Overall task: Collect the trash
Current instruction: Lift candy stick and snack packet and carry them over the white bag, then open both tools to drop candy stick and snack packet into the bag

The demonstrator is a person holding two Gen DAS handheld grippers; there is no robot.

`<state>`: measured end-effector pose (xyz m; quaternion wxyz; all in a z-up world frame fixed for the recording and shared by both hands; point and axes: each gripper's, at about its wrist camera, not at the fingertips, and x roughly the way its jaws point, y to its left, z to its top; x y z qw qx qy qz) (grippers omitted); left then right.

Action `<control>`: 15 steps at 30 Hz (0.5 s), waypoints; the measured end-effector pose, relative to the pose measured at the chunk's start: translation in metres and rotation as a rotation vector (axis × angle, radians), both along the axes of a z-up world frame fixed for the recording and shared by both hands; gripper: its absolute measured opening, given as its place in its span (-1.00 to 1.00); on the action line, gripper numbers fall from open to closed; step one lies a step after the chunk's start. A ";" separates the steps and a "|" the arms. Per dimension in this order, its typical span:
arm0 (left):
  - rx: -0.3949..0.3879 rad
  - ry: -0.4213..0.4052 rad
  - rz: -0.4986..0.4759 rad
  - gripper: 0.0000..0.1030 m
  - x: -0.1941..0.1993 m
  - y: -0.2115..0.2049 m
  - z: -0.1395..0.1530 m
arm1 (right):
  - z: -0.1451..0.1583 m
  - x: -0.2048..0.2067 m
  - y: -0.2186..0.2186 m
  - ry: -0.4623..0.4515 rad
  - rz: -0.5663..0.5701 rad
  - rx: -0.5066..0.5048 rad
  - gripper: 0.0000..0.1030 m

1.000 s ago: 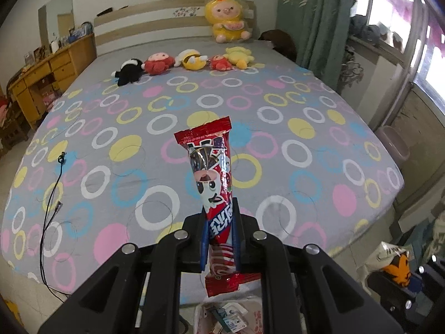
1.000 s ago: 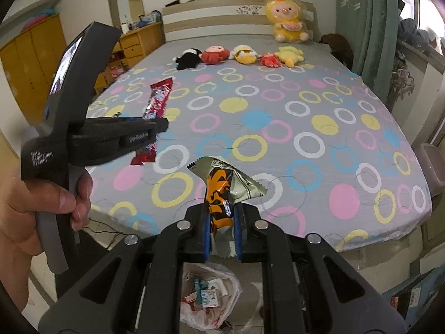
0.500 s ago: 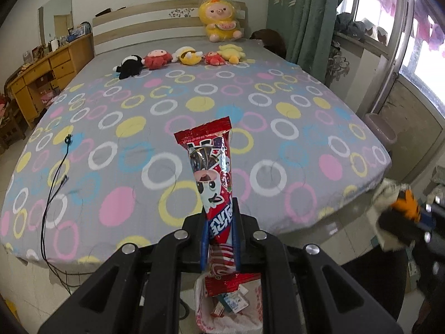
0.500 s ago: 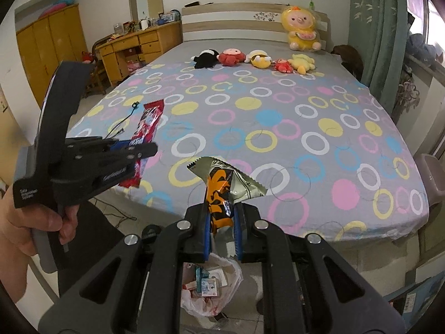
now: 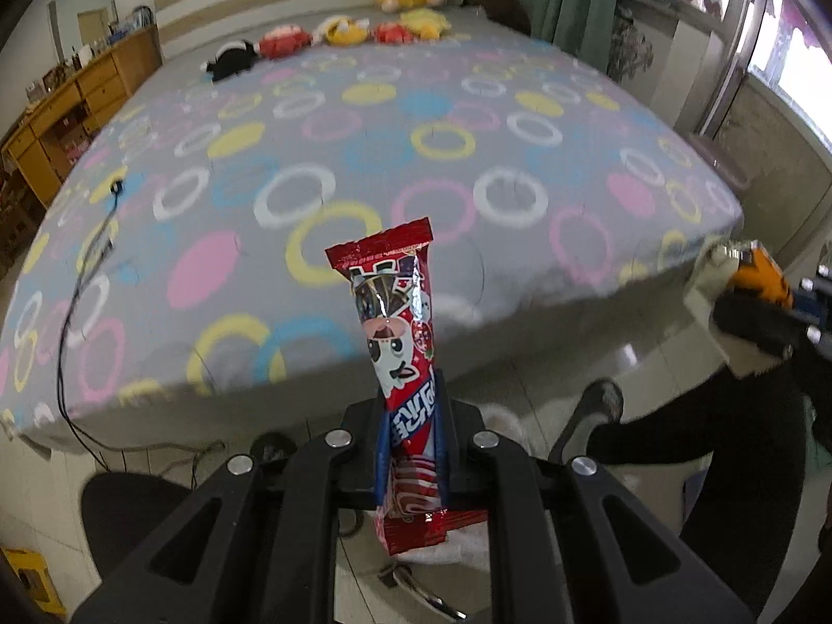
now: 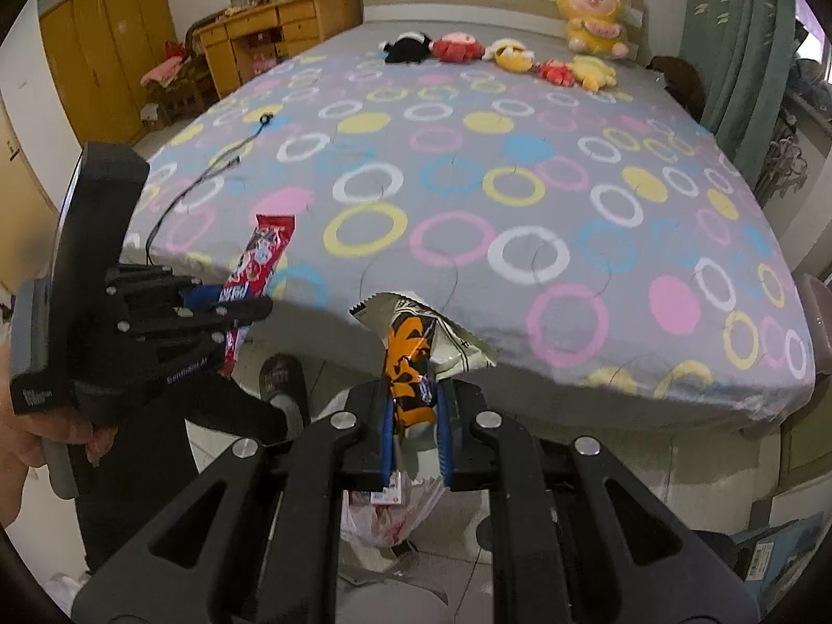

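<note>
The left gripper [image 5: 411, 447], clamped on the red wrapper [image 5: 398, 333] standing toward 12 o'clock, and the right gripper [image 6: 413, 416], pinching the orange-and-white wrapper [image 6: 416, 348], both have the plastic trash bag [image 6: 385, 520] at 6 o'clock, the right apparently nearer.

You have two grippers, each clamping one wrapper, six plush toys [image 6: 590, 26] lined up along the headboard, and one trash bag [image 6: 387, 515] on the floor.

left gripper [image 6: 249, 309] side: "genrobot.ai" is printed in white
red wrapper [image 5: 398, 333]: lettering not legible
orange wrapper [image 6: 408, 364]: print not legible
</note>
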<state>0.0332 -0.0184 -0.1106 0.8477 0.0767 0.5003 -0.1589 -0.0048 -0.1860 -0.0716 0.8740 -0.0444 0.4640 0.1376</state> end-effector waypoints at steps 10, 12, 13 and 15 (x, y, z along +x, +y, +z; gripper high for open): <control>0.022 0.243 0.052 -0.74 -0.003 -0.004 -0.108 | -0.120 0.016 0.016 0.206 0.083 -0.021 -0.76; 0.022 0.299 0.073 -0.74 -0.002 -0.003 -0.130 | -0.146 0.018 0.020 0.242 0.092 -0.036 -0.76; 0.037 0.319 0.073 -0.74 -0.002 -0.005 -0.142 | -0.157 0.018 0.022 0.256 0.101 -0.049 -0.76; 0.046 0.368 0.085 -0.74 -0.001 -0.005 -0.163 | -0.182 0.020 0.026 0.294 0.116 -0.057 -0.76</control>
